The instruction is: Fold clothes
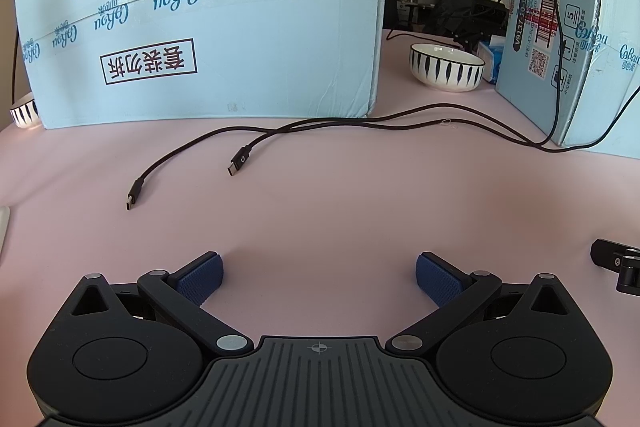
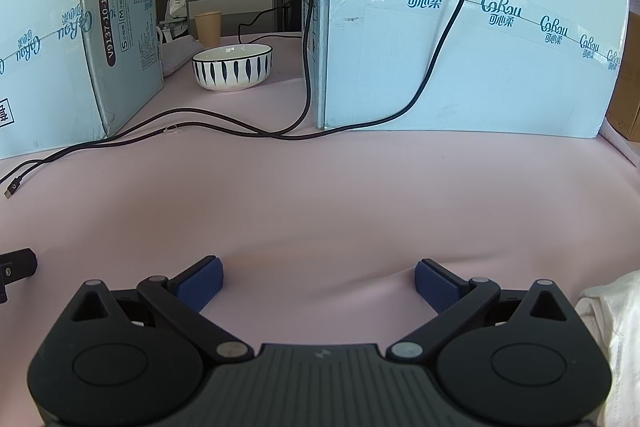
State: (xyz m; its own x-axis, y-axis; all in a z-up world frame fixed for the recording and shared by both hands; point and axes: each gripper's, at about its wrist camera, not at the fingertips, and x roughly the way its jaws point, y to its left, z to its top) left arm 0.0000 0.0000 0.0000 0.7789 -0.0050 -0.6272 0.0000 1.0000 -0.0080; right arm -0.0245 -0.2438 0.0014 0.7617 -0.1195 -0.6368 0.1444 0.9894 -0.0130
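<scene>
free: pink tabletop (image 1: 320, 211) ahead | obstacles: cables (image 1: 192, 155), boxes (image 1: 224, 39), bowl (image 1: 446, 67) behind

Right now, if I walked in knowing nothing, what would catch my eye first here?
Probably the big pale blue cartons standing on the pink table, with a striped bowl in the gap between them. Next, two black cables trailing loose across the pink surface, plugs lying free. Closest, the left tongs and right tongs hang wide open, holding nothing; white cloth peeks in beside the right ones.
</scene>
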